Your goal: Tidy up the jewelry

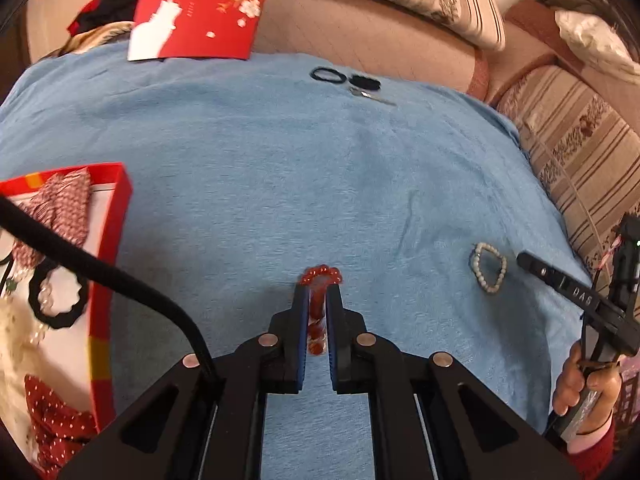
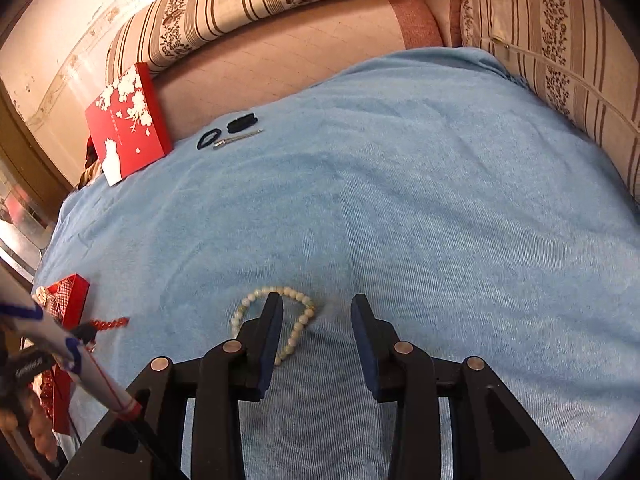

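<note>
Over blue blanket (image 1: 320, 184), left hand-held gripper (image 1: 318, 294) clamped on red bead bracelet (image 1: 320, 280), right hand-held gripper (image 2: 316, 308) apart

My right gripper (image 2: 318, 312) hangs over the blue towel (image 2: 420, 200), jaws apart, left finger overlapping the pale bead bracelet (image 2: 298, 330). Left of that bracelet: red bead bracelet (image 2: 110, 324) in my left gripper (image 2: 86, 332), red tray (image 2: 74, 300). Beyond it: red lid (image 2: 128, 124), black hair ties (image 2: 224, 130), metal clip (image 2: 238, 139).
</note>
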The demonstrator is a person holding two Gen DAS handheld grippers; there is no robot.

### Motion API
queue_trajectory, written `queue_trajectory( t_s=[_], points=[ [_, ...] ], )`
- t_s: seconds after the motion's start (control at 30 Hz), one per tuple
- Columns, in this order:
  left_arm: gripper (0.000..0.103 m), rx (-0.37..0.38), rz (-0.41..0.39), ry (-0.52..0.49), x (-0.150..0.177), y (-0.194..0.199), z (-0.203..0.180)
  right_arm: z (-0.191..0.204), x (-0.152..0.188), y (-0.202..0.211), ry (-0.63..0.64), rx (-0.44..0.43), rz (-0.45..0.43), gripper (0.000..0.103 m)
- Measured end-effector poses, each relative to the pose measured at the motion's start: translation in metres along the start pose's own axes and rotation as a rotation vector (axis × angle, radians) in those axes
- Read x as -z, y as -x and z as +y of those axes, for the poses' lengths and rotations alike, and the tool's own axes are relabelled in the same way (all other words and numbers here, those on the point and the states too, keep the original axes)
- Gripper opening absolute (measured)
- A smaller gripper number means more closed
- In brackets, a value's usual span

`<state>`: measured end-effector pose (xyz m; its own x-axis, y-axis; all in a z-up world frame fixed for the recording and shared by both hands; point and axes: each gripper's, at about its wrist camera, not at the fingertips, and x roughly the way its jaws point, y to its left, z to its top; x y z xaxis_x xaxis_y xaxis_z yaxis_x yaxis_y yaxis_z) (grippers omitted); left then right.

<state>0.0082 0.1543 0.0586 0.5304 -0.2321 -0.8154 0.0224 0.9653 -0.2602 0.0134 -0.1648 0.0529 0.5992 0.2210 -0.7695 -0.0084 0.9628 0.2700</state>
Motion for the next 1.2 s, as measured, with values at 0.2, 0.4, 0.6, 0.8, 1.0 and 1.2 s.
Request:
queue_trajectory(
  t_s=[0.2, 0.4, 0.6, 0.8, 1.0, 1.2],
  points=[
    [0.014, 0.065, 0.003, 0.126, 0.002, -0.002, 0.031, 0.010, 0.010, -0.009, 0.030, 0.046, 0.020, 0.045],
    [0.022, 0.088, 0.030, 0.100, 0.008, -0.006, 0.031, 0.012, 0.011, -0.015, 0.042, 0.077, 0.028, 0.046],
    [0.033, 0.066, 0.054, -0.032, 0.016, -0.016, 0.000, 0.019, 0.016, -0.016, 0.057, 0.101, 0.030, 0.046],
    [0.038, 0.017, 0.065, -0.088, 0.021, -0.027, -0.012, 0.028, 0.025, -0.019, 0.059, 0.096, 0.029, 0.046],
    [0.049, 0.028, 0.054, -0.085, 0.023, -0.028, -0.015, 0.029, 0.023, -0.024, 0.058, 0.105, 0.007, 0.047],
    [0.007, -0.028, 0.065, -0.137, 0.024, -0.025, -0.025, 0.035, 0.021, -0.027, 0.098, 0.149, -0.010, 0.009]
  ],
)
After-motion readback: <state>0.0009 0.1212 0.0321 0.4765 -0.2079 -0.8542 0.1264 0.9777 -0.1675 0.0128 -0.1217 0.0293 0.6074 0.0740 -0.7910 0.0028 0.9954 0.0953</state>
